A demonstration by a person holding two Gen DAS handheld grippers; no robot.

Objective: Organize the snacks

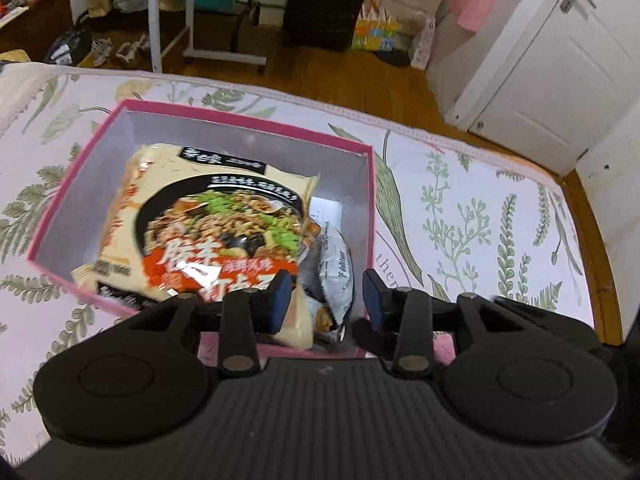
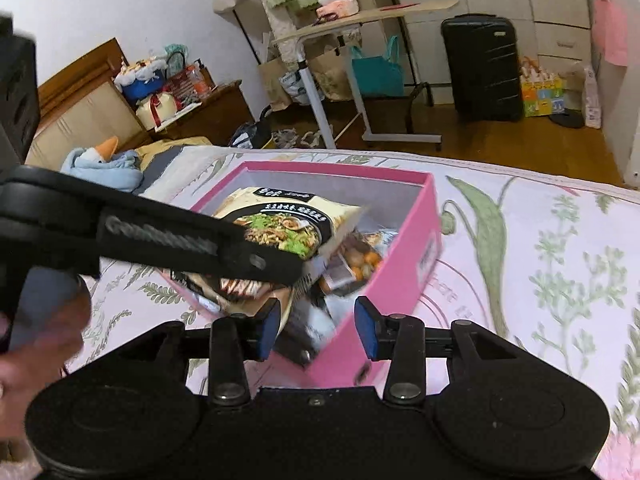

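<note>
A cream noodle packet, printed with a noodle bowl and blurred Chinese lettering, lies inside the pink box. Above the box's near end, the left gripper and right gripper hover with jaws apart, gripping nothing.

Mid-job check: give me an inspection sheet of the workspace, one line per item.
Surface: bed with floral sheet.
Job's things: pink box holds a noodle packet lying tilted on top of smaller snack packets.
Clutter: blue plush toy on the bed, apart from the box.
Grippers: left gripper open over the box's near corner; right gripper open, nothing pressed.
Cables: nothing seen.
Surroundings: black suitcase, rolling side table, white door, wooden floor.
</note>
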